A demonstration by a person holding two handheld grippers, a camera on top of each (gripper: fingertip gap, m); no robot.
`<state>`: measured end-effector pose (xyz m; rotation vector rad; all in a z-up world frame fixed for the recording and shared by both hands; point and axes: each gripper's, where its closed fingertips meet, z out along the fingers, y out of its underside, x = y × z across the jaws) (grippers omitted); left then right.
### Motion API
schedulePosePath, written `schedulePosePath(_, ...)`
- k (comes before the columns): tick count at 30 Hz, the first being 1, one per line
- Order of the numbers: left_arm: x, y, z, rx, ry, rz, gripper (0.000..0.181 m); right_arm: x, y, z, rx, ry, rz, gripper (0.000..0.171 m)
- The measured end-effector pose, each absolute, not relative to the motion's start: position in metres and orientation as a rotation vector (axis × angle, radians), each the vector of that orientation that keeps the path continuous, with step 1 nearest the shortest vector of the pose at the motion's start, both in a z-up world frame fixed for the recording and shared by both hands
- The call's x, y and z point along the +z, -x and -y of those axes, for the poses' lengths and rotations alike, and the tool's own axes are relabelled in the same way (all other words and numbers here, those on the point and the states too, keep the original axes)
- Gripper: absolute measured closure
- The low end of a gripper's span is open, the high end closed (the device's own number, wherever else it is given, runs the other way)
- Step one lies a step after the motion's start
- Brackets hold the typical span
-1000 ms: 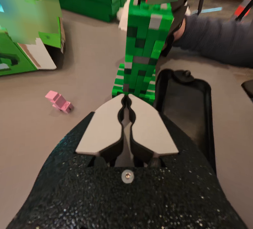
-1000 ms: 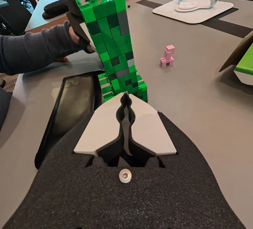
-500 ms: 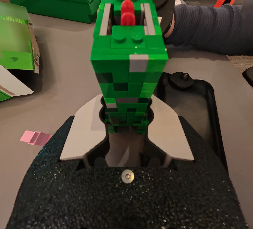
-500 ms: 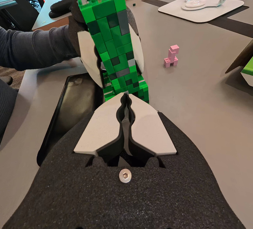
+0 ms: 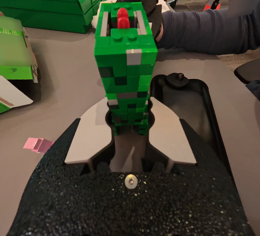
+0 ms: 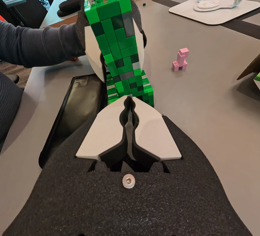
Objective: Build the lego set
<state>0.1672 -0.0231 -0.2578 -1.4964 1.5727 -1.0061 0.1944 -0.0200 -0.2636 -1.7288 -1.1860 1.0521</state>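
Note:
A tall green lego tower stands on the grey table, with a red piece in a slot on its top. My left gripper is shut on the tower's body, one finger on each side at mid height. In the right wrist view the tower stands just beyond my right gripper, which is shut and empty with its tips near the tower's base. The left gripper's fingers show there clasping the tower.
A small pink lego pig stands on the table to one side of the tower; it also shows in the left wrist view. A black tray lies against the tower's other side. Green bins and a green box stand behind. A white stand is far off. Left and right tips are no more than a few centimetres apart. From the left gripper's tips to the small pink lego pig is close to 11 centimeters. Look for it in the left wrist view too.
My left gripper was shut in front of the tower's base; it has opened, moved around the tower's body and closed onto it. The right gripper has stayed shut in place.

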Motion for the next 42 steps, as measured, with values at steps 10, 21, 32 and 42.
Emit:
schedulePosePath(10, -0.264, -0.18, 0.022, -1.039, 1.507, -1.563, 0.138, -0.264, -0.192, 0.022, 1.048, 1.715, 1.206, 0.171)
schedulePosePath(21, -0.262, -0.181, 0.025, -1.091, 1.467, -1.55, 0.132, -0.262, -0.191, 0.023, 1.034, 1.691, 1.21, 0.171)
schedulePosePath(32, -0.263, -0.181, 0.023, -1.091, 1.463, -1.539, 0.139, -0.263, -0.19, 0.029, 1.034, 1.697, 1.22, 0.171)
schedulePosePath(42, -0.263, -0.18, 0.023, -1.088, 1.463, -1.532, 0.14, -0.262, -0.189, 0.03, 1.054, 1.704, 1.203, 0.171)
